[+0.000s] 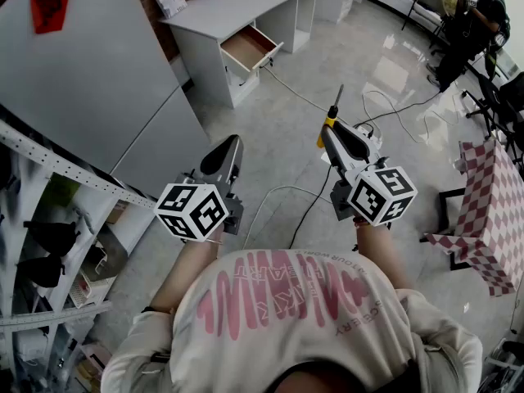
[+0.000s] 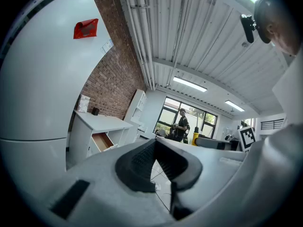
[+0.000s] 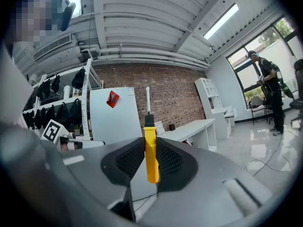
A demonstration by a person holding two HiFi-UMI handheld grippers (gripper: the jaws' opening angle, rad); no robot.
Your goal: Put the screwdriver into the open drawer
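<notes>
The right gripper point(image 3: 150, 142) clamps the yellow handle of the screwdriver point(image 3: 151, 167), its shaft pointing up at frame centre. The left gripper point(image 2: 154, 143) has its jaws closed tip to tip, with nothing between them. In the head view's upper middle, the open drawer point(image 1: 250, 47) juts from a white desk point(image 1: 246, 2)

The screwdriver's point(image 3: 150, 150) handle is smooth plastic, its shaft metal; the floor point(image 1: 360, 64) is glossy.
</notes>
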